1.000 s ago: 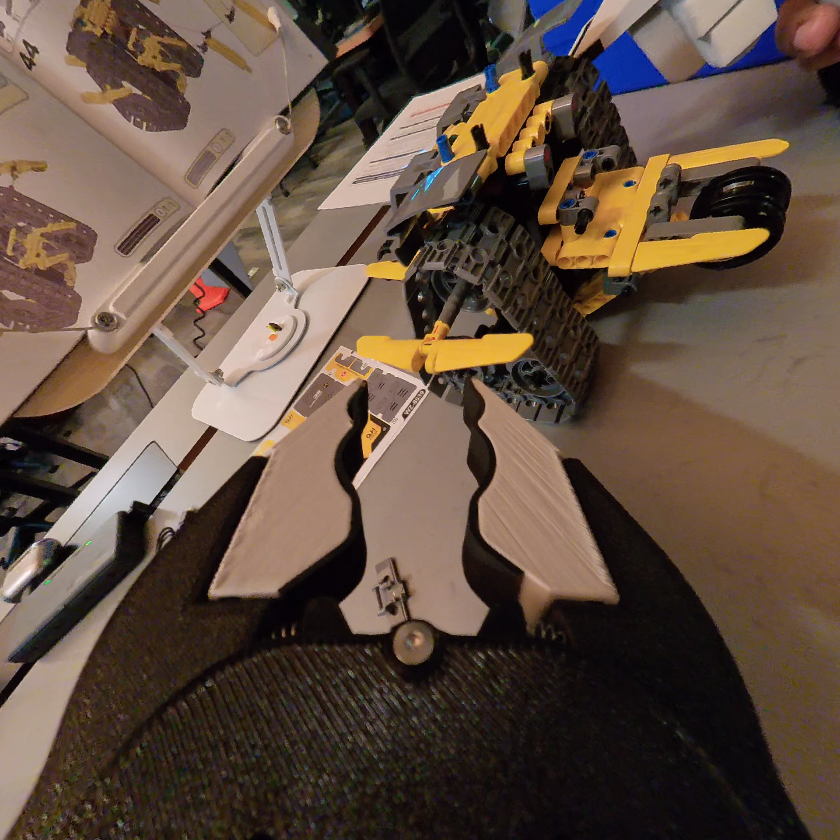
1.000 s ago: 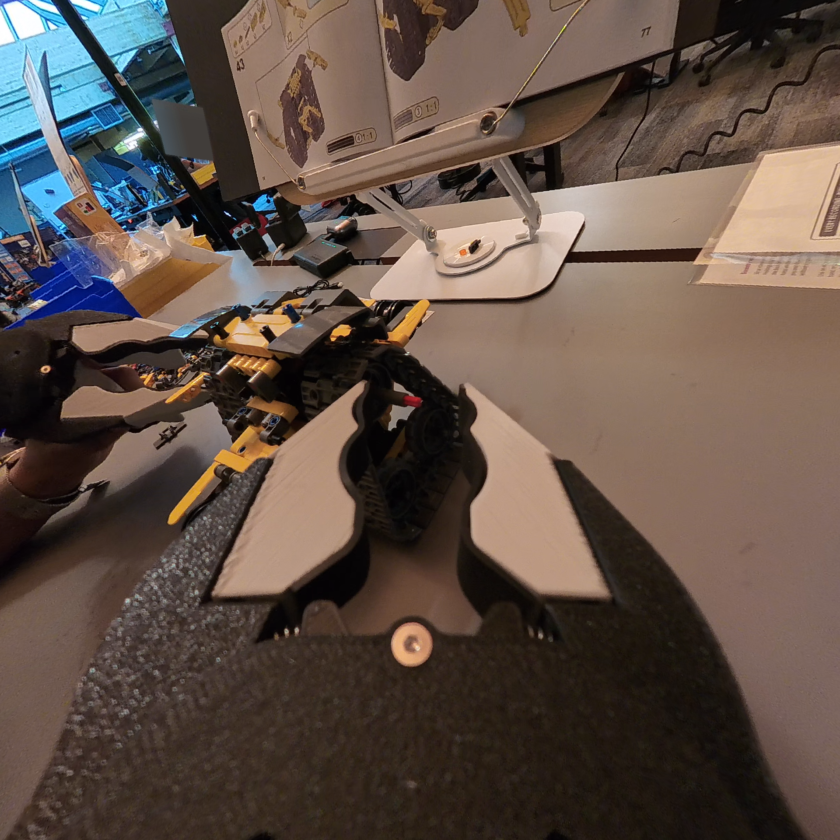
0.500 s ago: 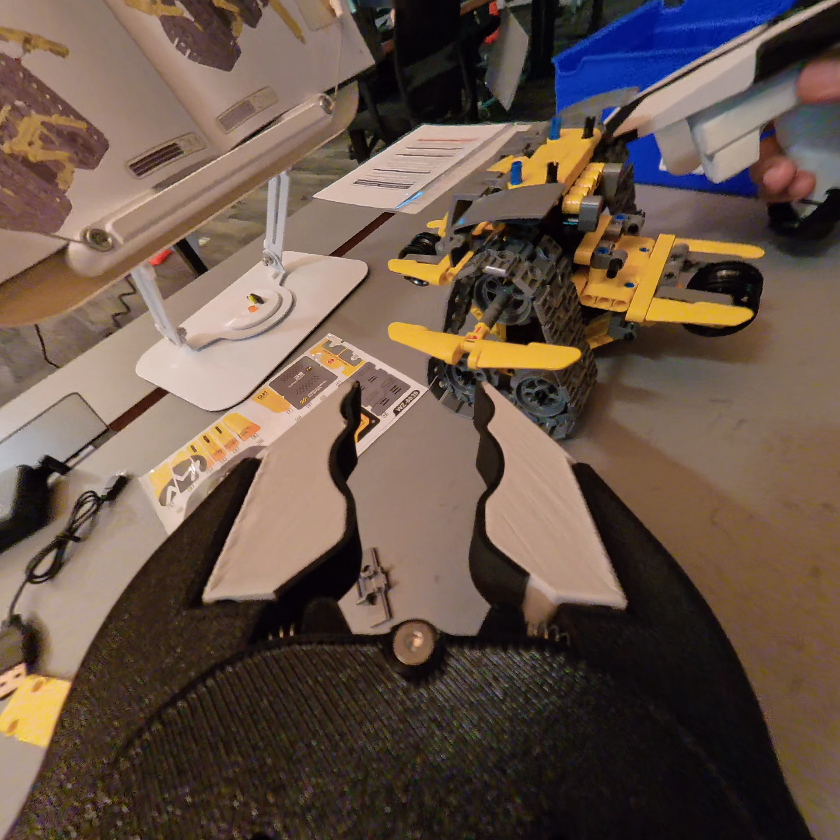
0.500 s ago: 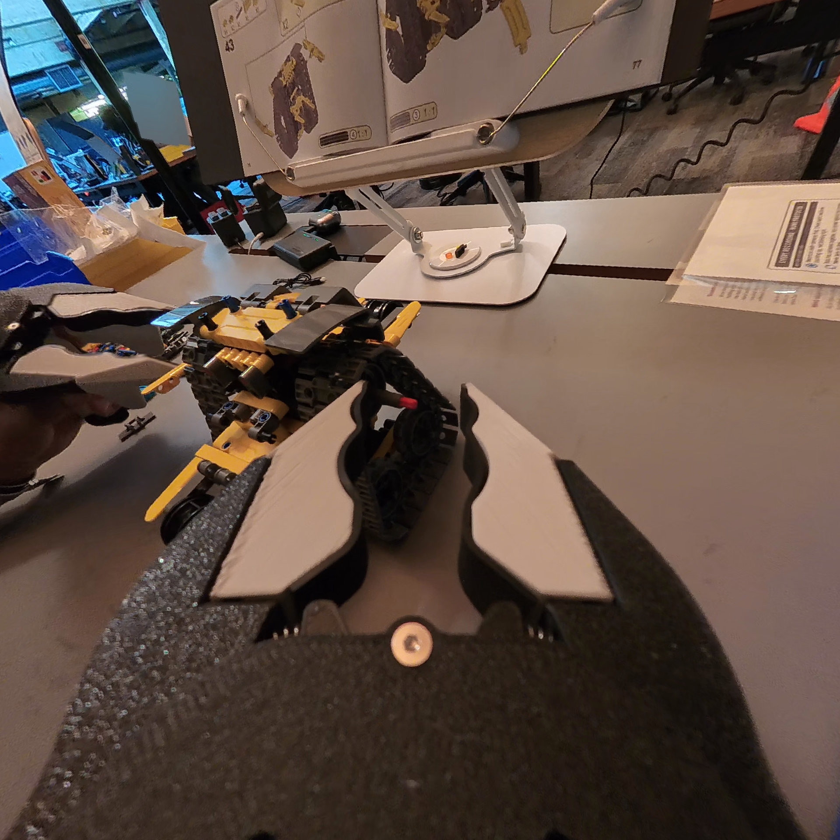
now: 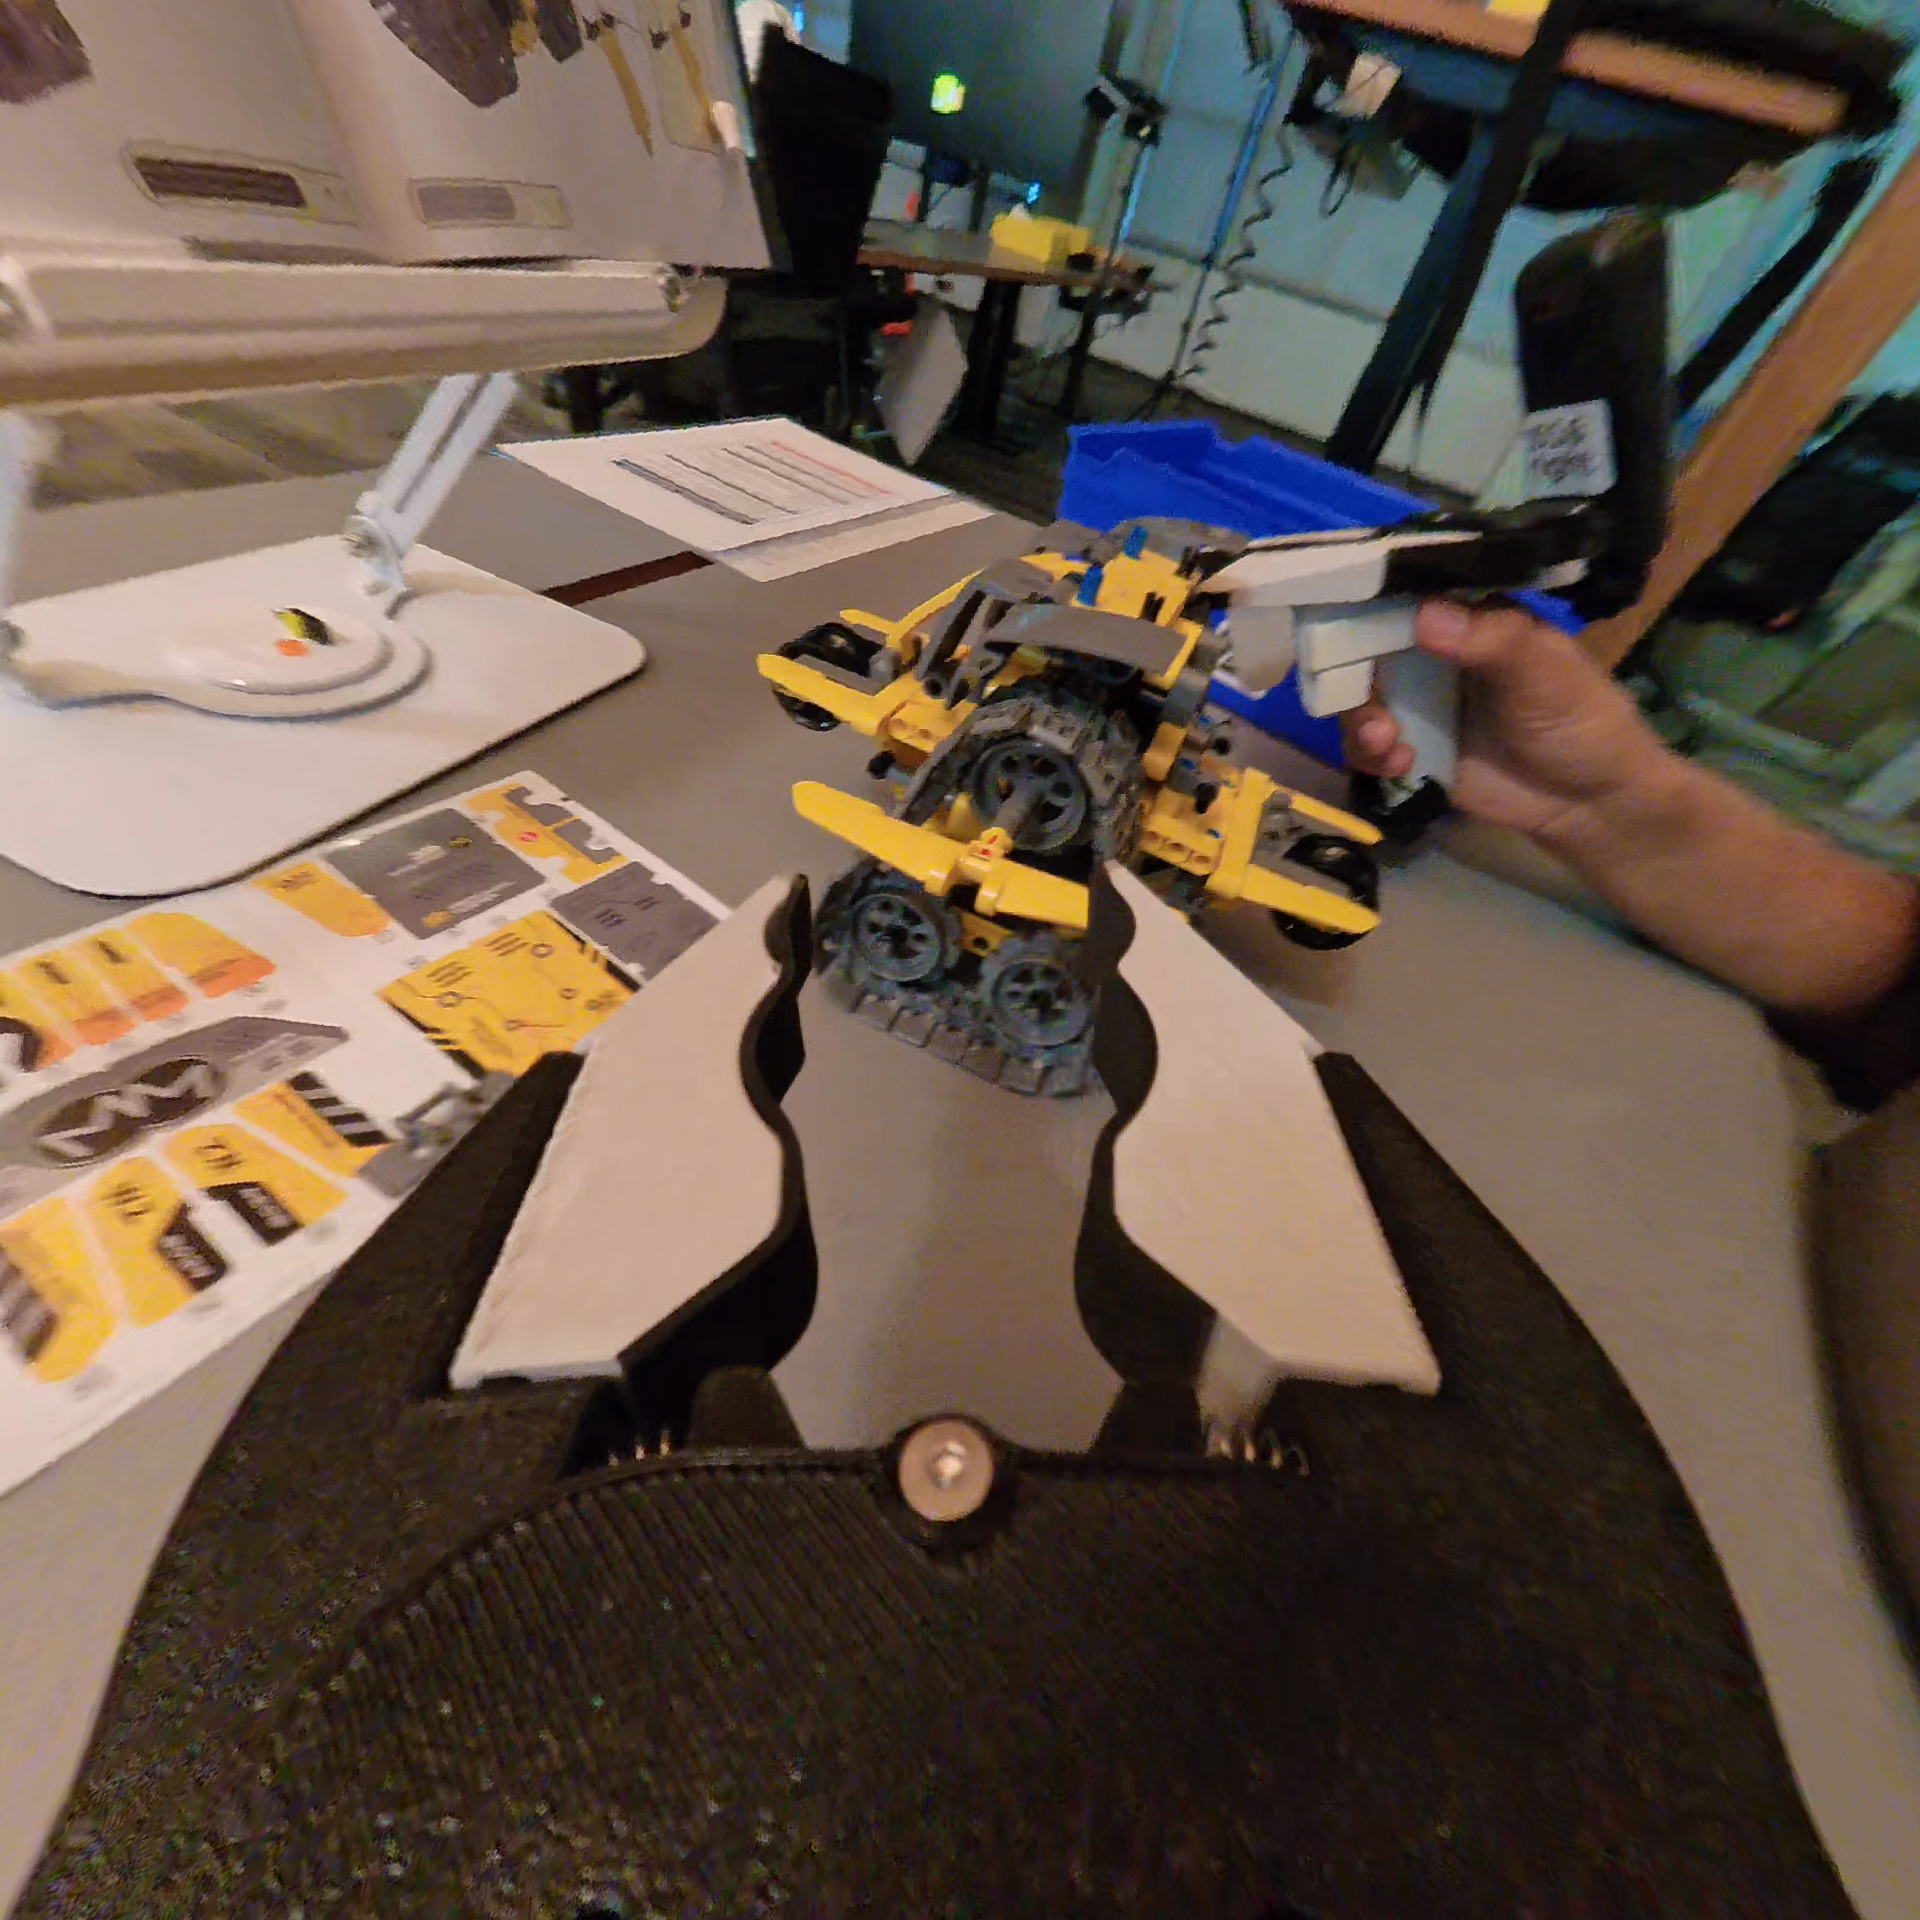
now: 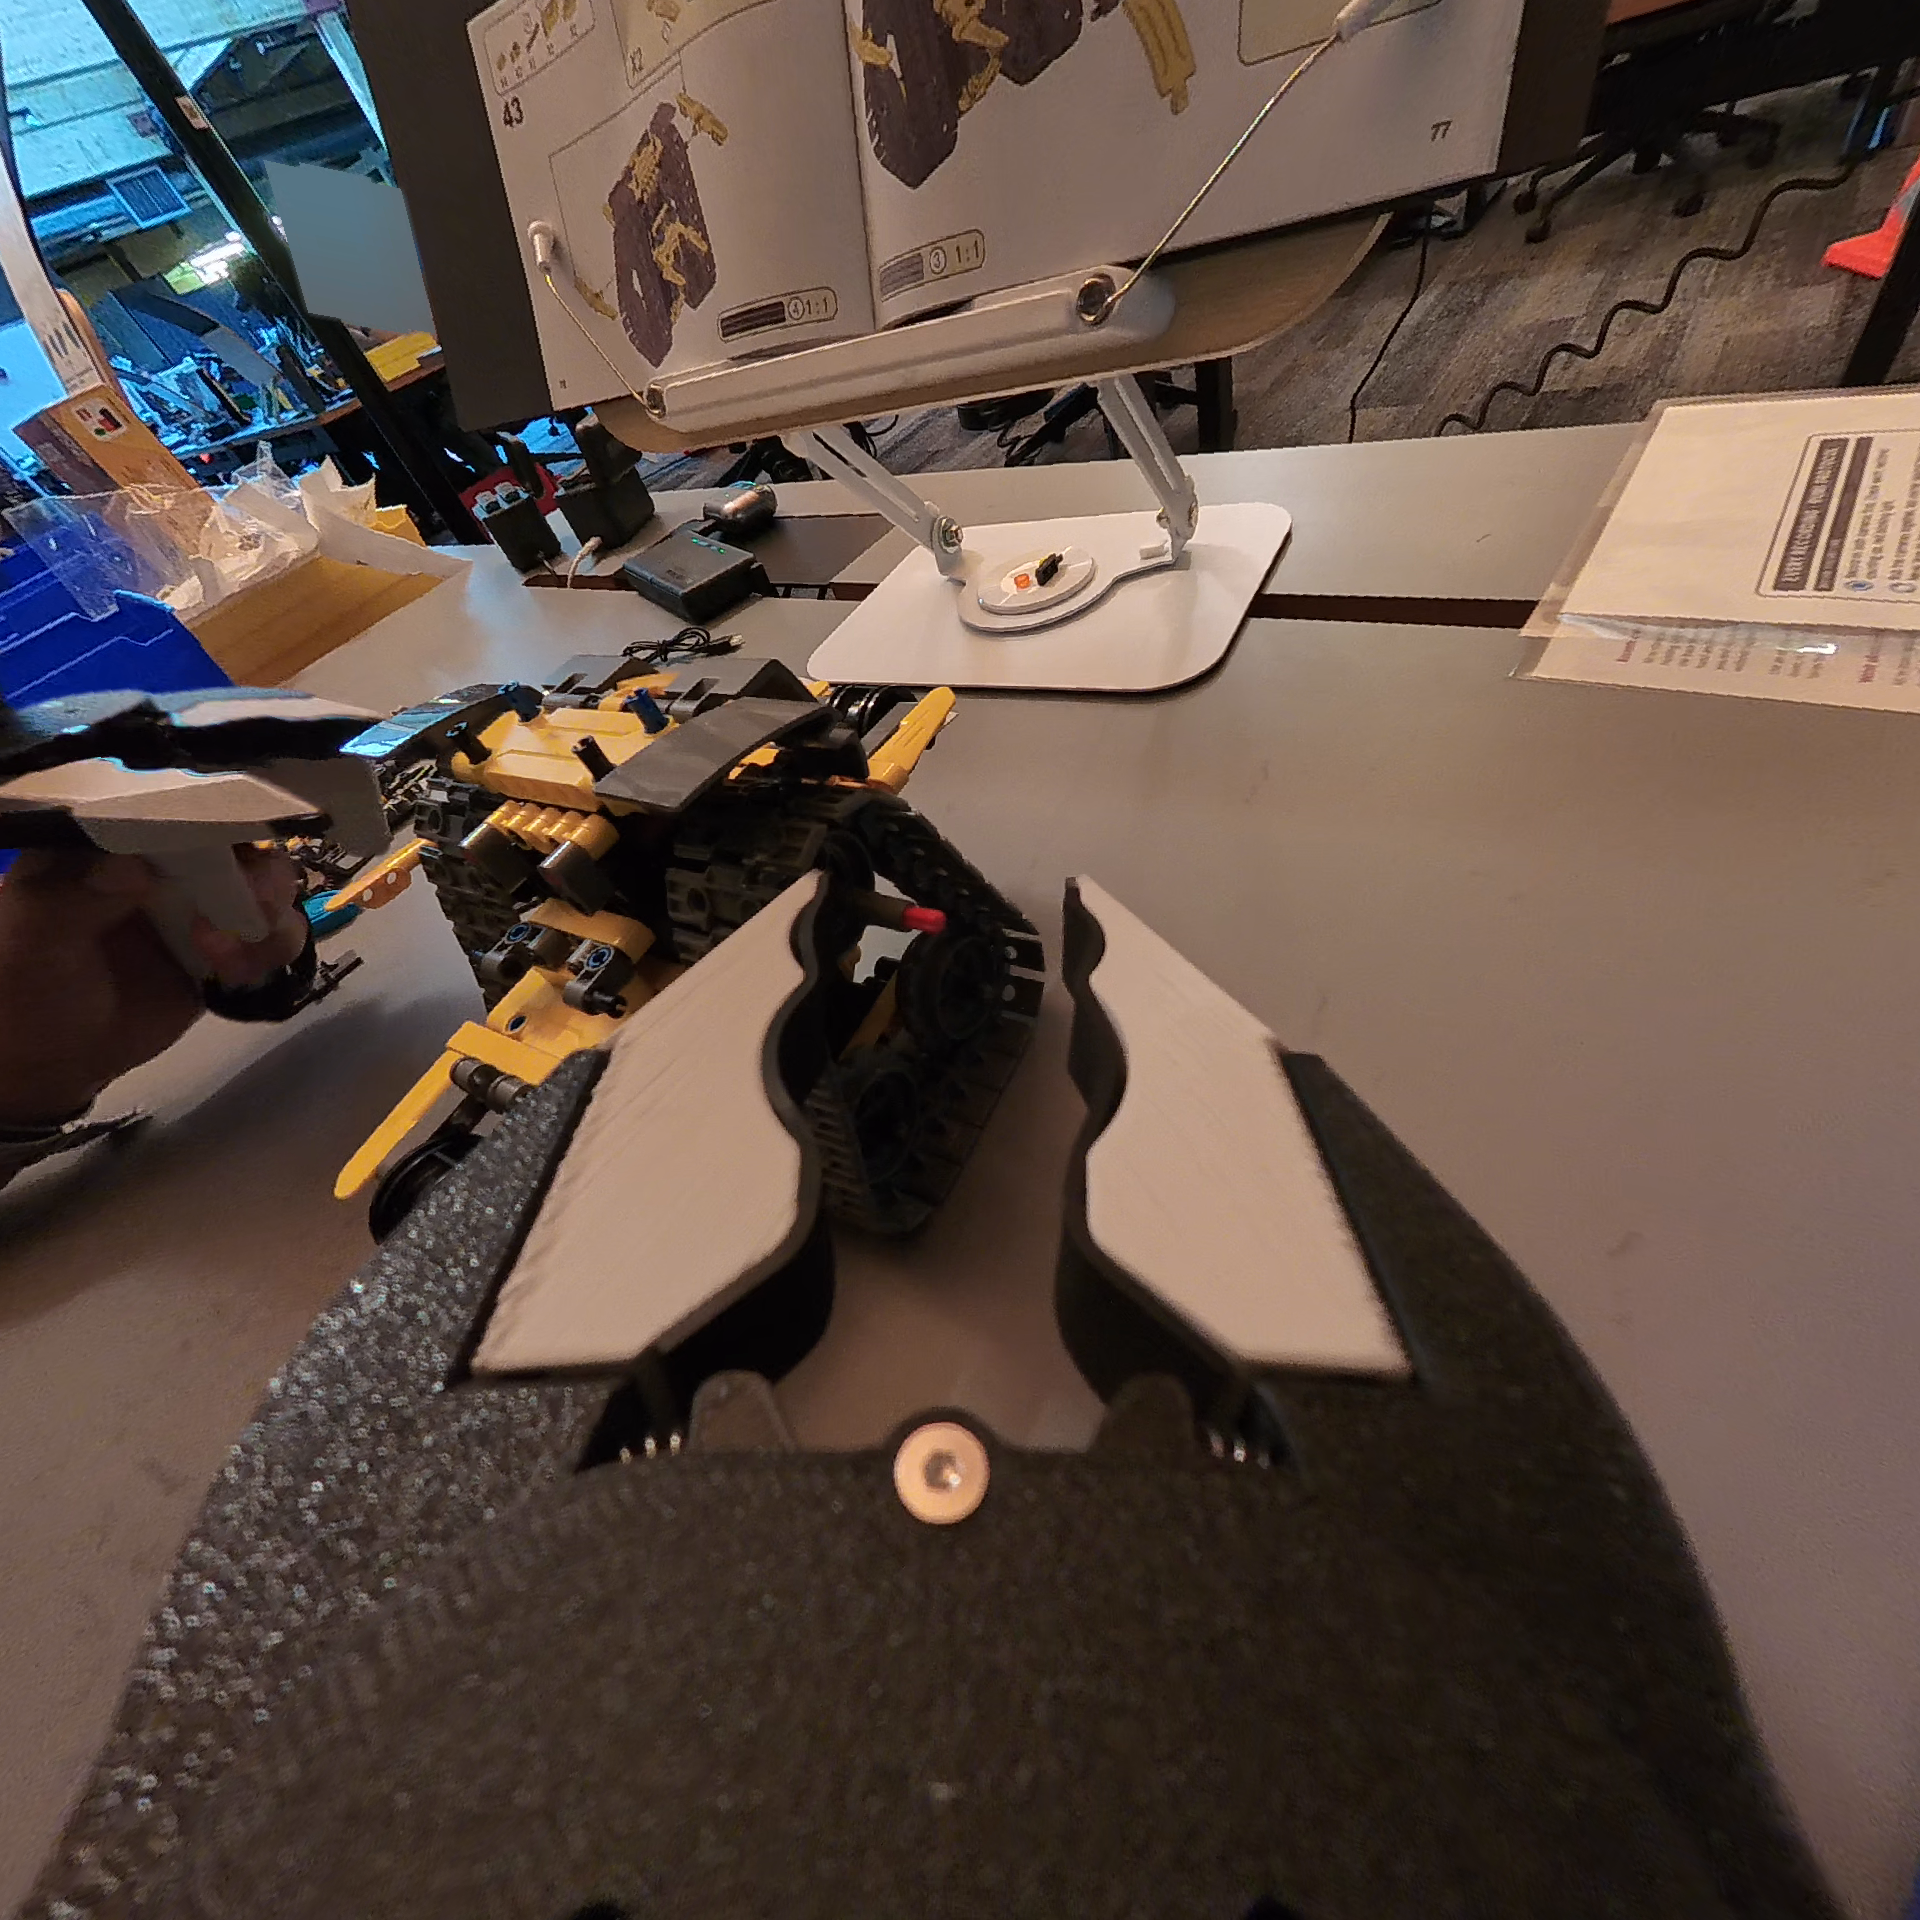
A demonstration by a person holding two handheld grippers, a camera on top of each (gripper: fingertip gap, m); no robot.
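Observation:
A yellow and dark grey brick-built tracked vehicle point(image 5: 1049, 727) stands on the grey table point(image 5: 1507, 1143). My left gripper point(image 5: 948, 899) is open and empty, its fingertips just short of one track end, under a yellow blade point(image 5: 935, 852). My right gripper point(image 6: 948, 894) is open, its fingers either side of the other track end point(image 6: 935, 997), near a red-tipped axle point(image 6: 920, 917). Whether the pads touch the track I cannot tell. Each gripper also shows side-on in the other view, held by a hand point(image 5: 1538, 727) beside the vehicle's top.
A white book stand point(image 6: 1049, 613) holding an open instruction booklet point(image 6: 935, 135) stands behind the vehicle. A sticker sheet point(image 5: 260, 1091) lies left of my left gripper. A blue bin point(image 5: 1226, 488), a laminated sheet point(image 6: 1745, 561) and a black charger point(image 6: 691, 577) sit farther off. The tips of one gripper are about 20 cm away from the tips of the other.
My left gripper has swung round and levelled, now facing the vehicle's track end square on, with the sticker sheet to its left. My right gripper has stayed at the other track end, still open.

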